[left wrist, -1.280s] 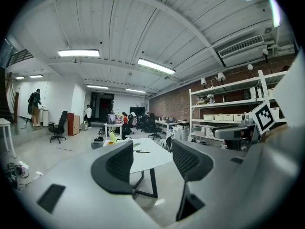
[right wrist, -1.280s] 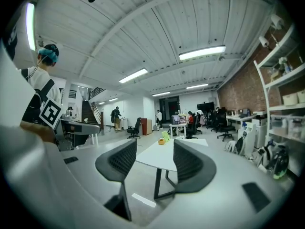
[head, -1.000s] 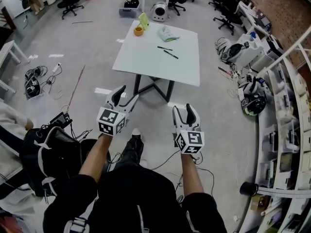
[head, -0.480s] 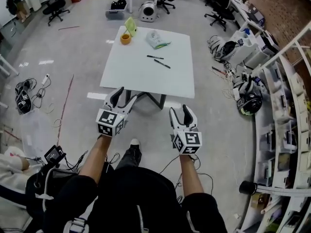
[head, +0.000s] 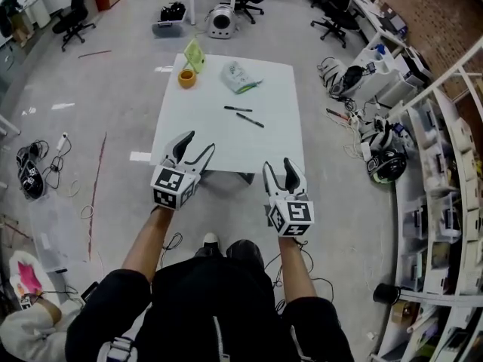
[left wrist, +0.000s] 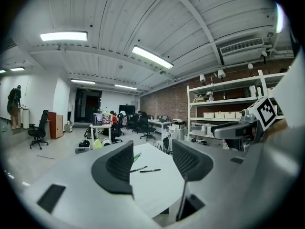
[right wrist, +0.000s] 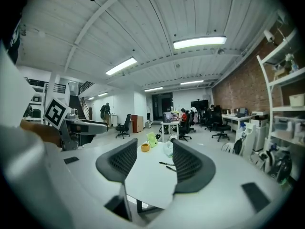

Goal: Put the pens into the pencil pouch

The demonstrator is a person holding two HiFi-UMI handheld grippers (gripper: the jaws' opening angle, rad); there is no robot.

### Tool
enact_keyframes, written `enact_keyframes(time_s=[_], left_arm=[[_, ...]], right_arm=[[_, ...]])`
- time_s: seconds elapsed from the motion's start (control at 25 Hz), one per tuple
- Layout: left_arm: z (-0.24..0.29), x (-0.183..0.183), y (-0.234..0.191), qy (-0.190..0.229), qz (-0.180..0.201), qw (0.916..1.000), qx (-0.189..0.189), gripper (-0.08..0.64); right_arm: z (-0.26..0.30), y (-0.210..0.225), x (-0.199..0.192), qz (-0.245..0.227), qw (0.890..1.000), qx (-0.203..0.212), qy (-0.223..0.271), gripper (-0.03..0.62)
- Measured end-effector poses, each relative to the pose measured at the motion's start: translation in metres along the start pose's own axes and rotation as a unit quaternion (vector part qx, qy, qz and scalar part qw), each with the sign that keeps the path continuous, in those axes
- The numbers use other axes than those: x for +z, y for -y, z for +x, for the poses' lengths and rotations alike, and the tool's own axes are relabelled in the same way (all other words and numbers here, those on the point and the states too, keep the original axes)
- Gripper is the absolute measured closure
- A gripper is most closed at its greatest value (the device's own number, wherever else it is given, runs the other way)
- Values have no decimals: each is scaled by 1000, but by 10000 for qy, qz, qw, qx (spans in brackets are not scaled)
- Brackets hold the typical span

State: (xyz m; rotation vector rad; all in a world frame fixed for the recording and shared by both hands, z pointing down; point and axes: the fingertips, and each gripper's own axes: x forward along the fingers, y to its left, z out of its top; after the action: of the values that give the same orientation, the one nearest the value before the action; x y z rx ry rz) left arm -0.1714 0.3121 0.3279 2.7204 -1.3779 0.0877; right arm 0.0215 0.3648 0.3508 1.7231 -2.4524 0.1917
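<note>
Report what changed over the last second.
The person walked up to the table. It sat farther ahead before; in the head view its near edge now reaches the tips of the left tool and the right tool. Nothing was grasped or let go. Both tools stayed open and empty, and the pens and pouch lie where they were.

The table (head: 226, 138) is nearer in the head view than a second ago. Its near edge, then well ahead, now lies under the tips of the left gripper (head: 198, 143) and right gripper (head: 279, 166). The two pens (head: 238, 109) are closer too. The black bag at near left is gone from view.
</note>
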Motion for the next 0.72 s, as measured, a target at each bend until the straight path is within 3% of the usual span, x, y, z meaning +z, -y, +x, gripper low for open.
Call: enact_keyframes(time_s=[0.4,0.72], left_arm=[[66,-6,-30,-114,-83,9999,-57,299],[165,-11,-55,-273,-64,9996,21,299]], right_arm=[[60,35,-4,23,9999,-7,-141,365],[134,101,-7,132,9994,82,-305,366]])
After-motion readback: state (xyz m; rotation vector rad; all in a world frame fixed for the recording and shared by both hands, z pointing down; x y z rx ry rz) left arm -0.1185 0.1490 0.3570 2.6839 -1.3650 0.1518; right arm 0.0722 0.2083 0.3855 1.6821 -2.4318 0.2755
